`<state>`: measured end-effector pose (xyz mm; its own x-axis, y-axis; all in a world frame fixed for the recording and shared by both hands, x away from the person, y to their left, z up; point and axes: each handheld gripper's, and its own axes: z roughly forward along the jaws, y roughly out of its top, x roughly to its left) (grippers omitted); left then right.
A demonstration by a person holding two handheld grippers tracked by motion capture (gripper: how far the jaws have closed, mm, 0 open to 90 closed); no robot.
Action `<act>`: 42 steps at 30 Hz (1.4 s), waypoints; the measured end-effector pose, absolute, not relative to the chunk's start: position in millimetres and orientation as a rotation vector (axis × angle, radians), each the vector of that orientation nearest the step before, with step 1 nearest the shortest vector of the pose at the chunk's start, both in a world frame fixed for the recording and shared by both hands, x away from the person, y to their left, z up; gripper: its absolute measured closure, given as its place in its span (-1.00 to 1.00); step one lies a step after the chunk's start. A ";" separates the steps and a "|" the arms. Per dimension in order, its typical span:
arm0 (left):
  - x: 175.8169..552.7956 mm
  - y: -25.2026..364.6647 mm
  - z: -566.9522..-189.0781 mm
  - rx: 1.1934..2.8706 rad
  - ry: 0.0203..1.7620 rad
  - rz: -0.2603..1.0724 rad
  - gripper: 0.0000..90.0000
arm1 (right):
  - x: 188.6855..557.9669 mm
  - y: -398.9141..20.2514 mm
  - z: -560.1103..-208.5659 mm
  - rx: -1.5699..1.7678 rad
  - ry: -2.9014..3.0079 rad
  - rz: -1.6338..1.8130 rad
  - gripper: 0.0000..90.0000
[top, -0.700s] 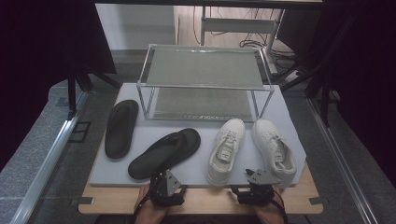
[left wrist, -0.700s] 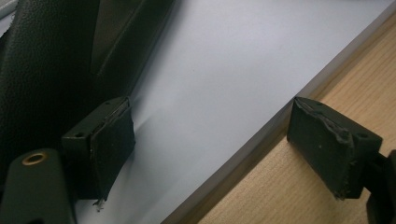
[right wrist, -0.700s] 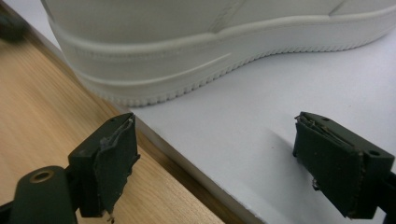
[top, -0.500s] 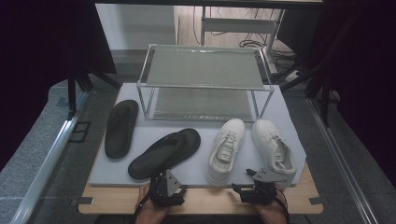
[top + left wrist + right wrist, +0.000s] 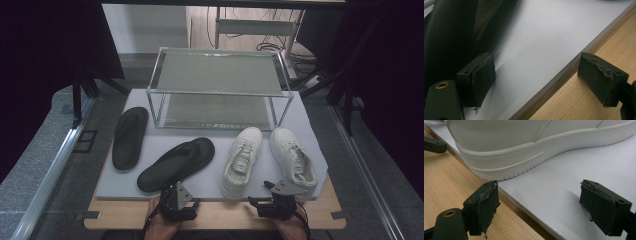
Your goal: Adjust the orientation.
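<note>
I hold both tongs low at the near edge of the table, and nothing is picked up yet. My left gripper has its jaws spread wide with only bare mat between them; the heel of the black rubber flip-flop lies just beside its left jaw, on the pale grey mat. My right gripper is spread as well, straddling the mat's edge where it meets the light wooden tabletop, with the heel of a white leather sneaker just ahead of the jaws and not touched. Its partner, the second white sneaker, sits beside it. The other black flip-flop lies farther left. Behind them stands the two-tier wire-mesh shoe rack, both shelves bare. I judge this the approach, before the first grasp. Next I would push each gripper forward until a heel sits between the pads, then close firmly, since a rounded sneaker heel may slip.
</note>
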<state>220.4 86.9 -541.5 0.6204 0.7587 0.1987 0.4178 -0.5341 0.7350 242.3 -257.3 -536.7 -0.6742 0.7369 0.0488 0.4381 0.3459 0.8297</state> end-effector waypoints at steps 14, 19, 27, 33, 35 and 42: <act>218.1 87.6 -539.6 2.144 0.886 0.600 -0.65 | 242.3 -257.4 -536.6 1.043 2.281 1.250 -0.65; 217.4 86.7 -535.9 2.138 0.894 0.581 -0.65 | 241.9 -256.4 -536.6 1.034 2.279 1.233 -0.65; 215.4 91.4 -520.7 2.113 0.896 0.523 -0.58 | 241.9 -256.6 -536.4 1.034 2.280 1.229 -0.65; 217.4 101.0 -511.5 2.091 0.915 0.519 -0.41 | 242.0 -256.5 -536.5 1.034 2.280 1.231 -0.65; 220.1 109.5 -505.5 2.082 0.933 0.549 -0.35 | 242.0 -256.6 -536.5 1.035 2.280 1.232 -0.65; 226.5 134.9 -492.7 2.031 0.984 0.612 -0.25 | 241.9 -256.4 -536.6 1.035 2.277 1.233 -0.65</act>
<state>226.5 134.9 -492.7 0.5841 0.8075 0.0822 0.4306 -0.3941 0.8119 241.9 -256.4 -536.6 -0.6715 0.7401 0.0364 0.4349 0.3539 0.8280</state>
